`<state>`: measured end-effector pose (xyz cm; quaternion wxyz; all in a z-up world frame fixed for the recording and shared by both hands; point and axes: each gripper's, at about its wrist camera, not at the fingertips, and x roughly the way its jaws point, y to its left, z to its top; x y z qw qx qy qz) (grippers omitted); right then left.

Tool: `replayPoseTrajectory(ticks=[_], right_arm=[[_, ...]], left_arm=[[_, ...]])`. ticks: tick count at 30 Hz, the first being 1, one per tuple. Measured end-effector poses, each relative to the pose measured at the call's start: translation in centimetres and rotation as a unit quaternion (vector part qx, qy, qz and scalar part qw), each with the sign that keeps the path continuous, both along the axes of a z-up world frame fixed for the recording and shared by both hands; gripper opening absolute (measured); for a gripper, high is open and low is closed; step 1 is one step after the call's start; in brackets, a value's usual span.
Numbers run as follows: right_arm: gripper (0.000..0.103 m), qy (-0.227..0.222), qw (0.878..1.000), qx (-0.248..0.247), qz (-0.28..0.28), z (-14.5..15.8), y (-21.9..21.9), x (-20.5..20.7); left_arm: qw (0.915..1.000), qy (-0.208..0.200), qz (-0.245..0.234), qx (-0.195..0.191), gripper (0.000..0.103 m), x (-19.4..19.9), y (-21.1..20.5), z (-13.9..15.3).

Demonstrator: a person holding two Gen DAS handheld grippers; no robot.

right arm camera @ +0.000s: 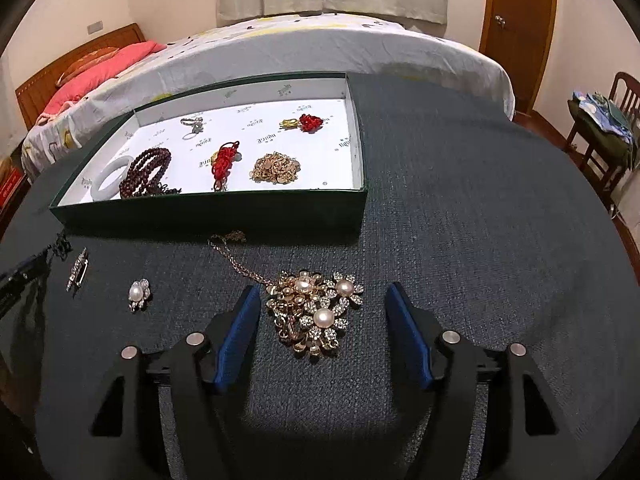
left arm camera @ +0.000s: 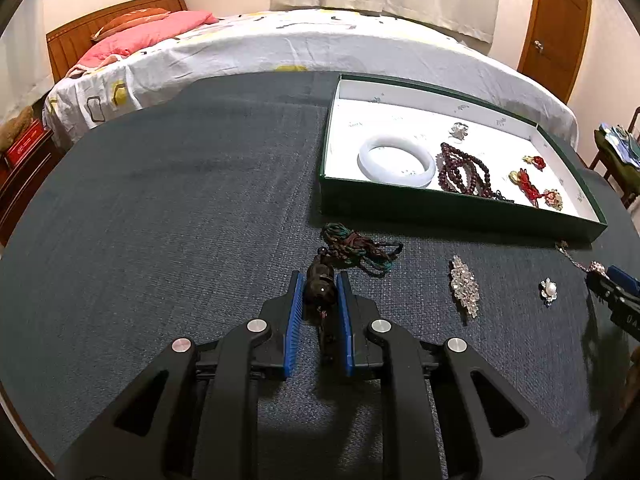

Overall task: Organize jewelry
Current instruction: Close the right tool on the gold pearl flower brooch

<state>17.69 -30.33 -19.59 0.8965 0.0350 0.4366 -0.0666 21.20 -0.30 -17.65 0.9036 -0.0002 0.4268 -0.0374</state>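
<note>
My left gripper (left arm camera: 320, 282) is shut on a dark carved pendant (left arm camera: 320, 292) whose braided cord (left arm camera: 358, 248) trails on the blue-grey table cloth. My right gripper (right arm camera: 320, 292) is open, its fingers on either side of a gold pearl-and-crystal necklace pendant (right arm camera: 316, 312) with its chain (right arm camera: 236, 256) running towards the box. The green box (left arm camera: 440, 210) with a white inside holds a white bangle (left arm camera: 396, 160), dark red beads (left arm camera: 464, 172), red knot charms (right arm camera: 224, 158), a gold chain pile (right arm camera: 276, 168) and a ring (right arm camera: 192, 124).
A crystal brooch (left arm camera: 464, 284) and a small pearl brooch (left arm camera: 548, 290) lie on the cloth between the grippers; both also show in the right wrist view (right arm camera: 78, 268), (right arm camera: 138, 294). A bed (left arm camera: 280, 48) stands behind the table, a chair (right arm camera: 600, 136) at the right.
</note>
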Motion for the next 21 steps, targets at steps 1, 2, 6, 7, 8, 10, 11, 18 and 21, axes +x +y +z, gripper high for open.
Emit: replayPoseTrajectory(ticks=[1,2,6,7,8,10,11,18,21], right_arm=[[0.061,0.0,1.0,0.0,0.001,0.0,0.0,-0.1],[0.058,-0.003,1.0,0.001,0.004,0.1,0.0,-0.2],[0.045,-0.007,1.0,0.006,0.01,0.2,0.1,-0.6],[0.039,-0.008,1.0,0.007,0.009,0.2,0.1,-0.7],[0.032,-0.011,1.0,0.012,0.009,0.3,0.0,-0.8],[0.027,-0.012,1.0,0.018,0.009,0.3,-0.2,-0.9],[0.027,-0.014,1.0,0.019,0.008,0.4,-0.2,-1.0],[0.017,-0.029,0.999,0.025,0.009,0.9,0.0,-1.6],[0.017,-0.034,0.999,0.028,0.009,1.0,0.1,-1.8]], left_arm=[[1.0,0.0,0.001,0.0,0.017,0.0,0.0,0.0],[1.0,0.0,0.001,0.0,0.017,0.0,0.1,0.0],[1.0,0.0,0.002,-0.001,0.017,0.0,0.2,0.0],[1.0,-0.001,0.002,-0.001,0.017,0.0,0.1,0.0],[1.0,-0.002,0.002,-0.002,0.017,-0.1,0.1,0.1],[1.0,-0.004,0.002,-0.003,0.017,-0.1,0.1,0.2],[1.0,-0.004,0.002,-0.003,0.017,-0.2,0.1,0.2],[0.9999,-0.01,0.001,-0.005,0.017,-0.5,-0.1,0.6],[0.9999,-0.012,0.0,-0.007,0.017,-0.6,-0.1,0.9]])
